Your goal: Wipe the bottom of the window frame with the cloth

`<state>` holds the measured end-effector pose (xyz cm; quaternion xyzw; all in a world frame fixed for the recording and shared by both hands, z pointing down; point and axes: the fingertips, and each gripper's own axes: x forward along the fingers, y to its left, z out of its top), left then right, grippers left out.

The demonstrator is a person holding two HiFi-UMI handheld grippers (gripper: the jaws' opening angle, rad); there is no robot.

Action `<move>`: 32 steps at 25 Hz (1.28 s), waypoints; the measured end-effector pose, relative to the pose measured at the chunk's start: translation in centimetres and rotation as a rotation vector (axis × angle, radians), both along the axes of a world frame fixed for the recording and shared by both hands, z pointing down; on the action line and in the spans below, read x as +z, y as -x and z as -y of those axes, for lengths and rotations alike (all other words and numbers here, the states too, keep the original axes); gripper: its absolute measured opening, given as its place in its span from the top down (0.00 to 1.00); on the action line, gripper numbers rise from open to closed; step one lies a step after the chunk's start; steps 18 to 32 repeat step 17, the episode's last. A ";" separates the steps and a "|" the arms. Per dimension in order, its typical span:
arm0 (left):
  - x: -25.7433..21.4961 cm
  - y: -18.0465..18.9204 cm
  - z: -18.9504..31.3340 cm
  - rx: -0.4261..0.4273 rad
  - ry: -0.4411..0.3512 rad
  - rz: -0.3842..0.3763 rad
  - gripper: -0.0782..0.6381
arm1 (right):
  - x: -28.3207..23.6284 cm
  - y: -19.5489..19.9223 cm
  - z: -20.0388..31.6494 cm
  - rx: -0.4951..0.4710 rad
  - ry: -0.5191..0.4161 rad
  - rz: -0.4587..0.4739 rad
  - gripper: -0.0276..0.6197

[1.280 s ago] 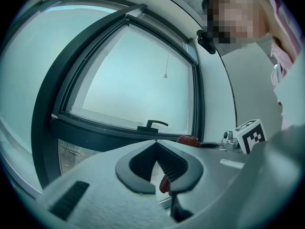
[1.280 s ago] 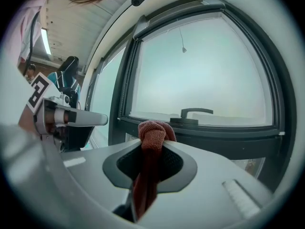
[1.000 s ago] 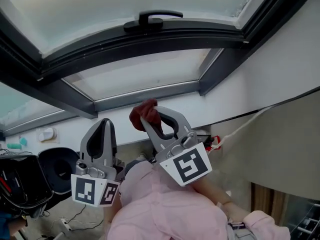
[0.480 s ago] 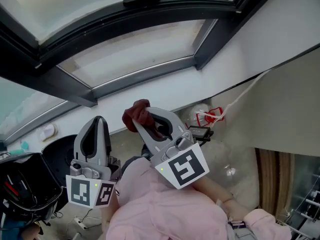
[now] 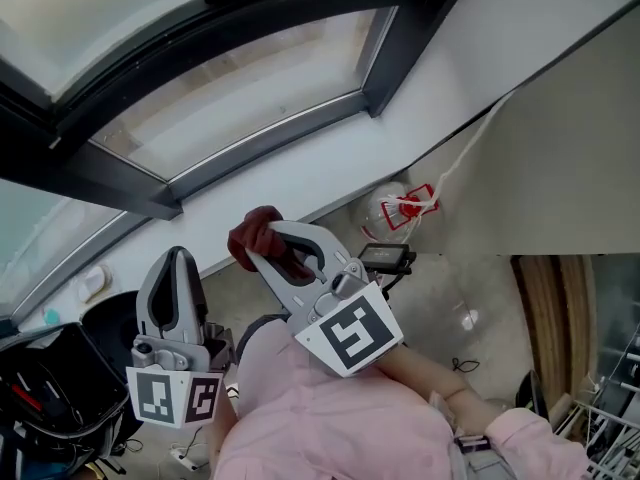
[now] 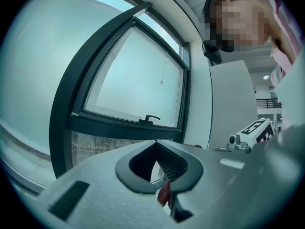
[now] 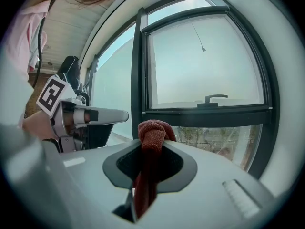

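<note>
My right gripper [image 5: 262,253] is clamped on a bunched dark red cloth [image 5: 255,236], which sticks out past the jaw tips. The cloth is in the air below the white ledge [image 5: 300,173], apart from the dark window frame [image 5: 400,48]. My left gripper [image 5: 176,260] hangs just beside it, jaws pressed together on nothing.

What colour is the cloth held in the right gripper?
The cloth is dark red; the right gripper view shows it best.
</note>
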<state>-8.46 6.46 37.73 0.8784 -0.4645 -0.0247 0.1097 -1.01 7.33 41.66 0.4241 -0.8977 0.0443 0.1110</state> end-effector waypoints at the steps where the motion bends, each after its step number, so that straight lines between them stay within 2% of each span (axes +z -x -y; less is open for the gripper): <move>1: 0.0 -0.2 -0.1 0.003 -0.003 0.002 0.90 | -0.1 -0.2 -0.1 0.001 -0.009 0.002 0.86; 5: 0.0 -1.2 -0.4 0.021 -0.012 0.005 0.90 | -0.6 -0.9 -0.7 0.003 -0.034 -0.007 0.86; 10: 0.0 -1.2 0.0 0.019 -0.012 -0.005 0.90 | -0.5 -0.5 -0.7 -0.001 -0.015 -0.038 0.86; 32: -0.2 -1.6 0.5 0.015 -0.012 -0.015 0.90 | -0.6 -0.4 -0.2 -0.010 -0.013 -0.032 0.86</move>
